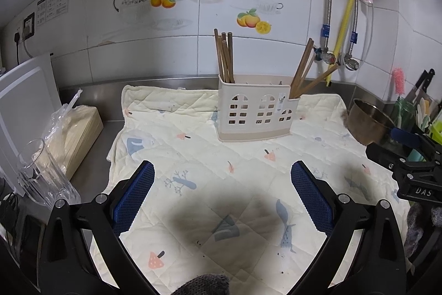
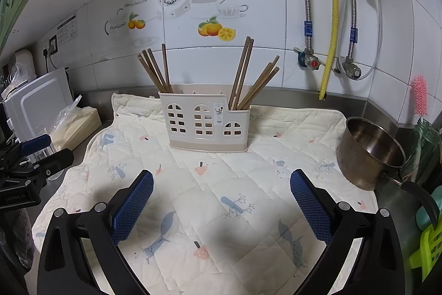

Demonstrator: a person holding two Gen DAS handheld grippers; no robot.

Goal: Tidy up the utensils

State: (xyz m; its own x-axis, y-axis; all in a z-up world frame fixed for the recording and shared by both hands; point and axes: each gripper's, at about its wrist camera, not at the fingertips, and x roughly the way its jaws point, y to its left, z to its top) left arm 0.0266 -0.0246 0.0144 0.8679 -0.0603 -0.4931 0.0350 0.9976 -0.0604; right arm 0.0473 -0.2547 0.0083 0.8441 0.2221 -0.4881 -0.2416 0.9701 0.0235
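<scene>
Holder: cream plastic house-shaped utensil holder [image 2: 208, 120] near the back edge of the quilted cream mat [image 2: 210, 212] | Contents: brown wooden chopsticks [image 2: 156, 71] in both end compartments | Grippers: left gripper [image 1: 222, 195] and right gripper [image 2: 221, 203] both spread wide, holding nothing | Advice: likely gather both bundles into one compartment; pinch low, lift straight up.

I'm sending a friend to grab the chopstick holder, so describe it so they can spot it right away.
Find the cream quilted mat spread on the steel counter below the white tiled wall. Near its back edge stands the chopstick holder, a beige plastic caddy. It alone has house-style window cutouts and brown wooden chopsticks sticking out of both ends, unlike the plain metal pot to its right.
</scene>
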